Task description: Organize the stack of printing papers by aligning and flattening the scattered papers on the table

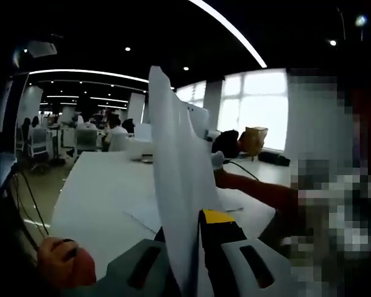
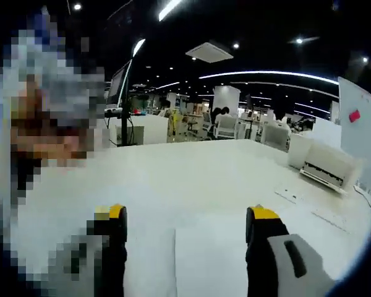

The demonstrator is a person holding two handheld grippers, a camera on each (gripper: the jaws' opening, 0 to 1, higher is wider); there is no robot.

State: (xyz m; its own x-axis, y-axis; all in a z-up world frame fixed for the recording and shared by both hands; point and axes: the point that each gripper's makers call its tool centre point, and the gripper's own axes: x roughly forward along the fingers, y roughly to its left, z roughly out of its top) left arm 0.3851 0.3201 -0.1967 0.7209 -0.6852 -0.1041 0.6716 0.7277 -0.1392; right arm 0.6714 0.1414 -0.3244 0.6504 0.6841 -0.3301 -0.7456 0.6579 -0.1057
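Observation:
In the left gripper view a stack of white paper sheets [image 1: 173,161] stands upright on edge, rising from between the jaws. My left gripper [image 1: 191,247] is shut on the lower part of the stack. Another white sheet [image 1: 145,213] lies flat on the white table [image 1: 105,185] behind it. In the right gripper view my right gripper [image 2: 187,216] is open, its yellow-tipped jaws wide apart just above the table [image 2: 191,167]. A flat white sheet [image 2: 210,260] lies on the table between and below the jaws.
A person's hand [image 1: 62,263] shows at the lower left and a red sleeve [image 1: 260,189] reaches in from the right. A white printer [image 2: 324,164] and a whiteboard [image 2: 362,136] stand at the table's far right, a monitor [image 2: 117,86] at the far left.

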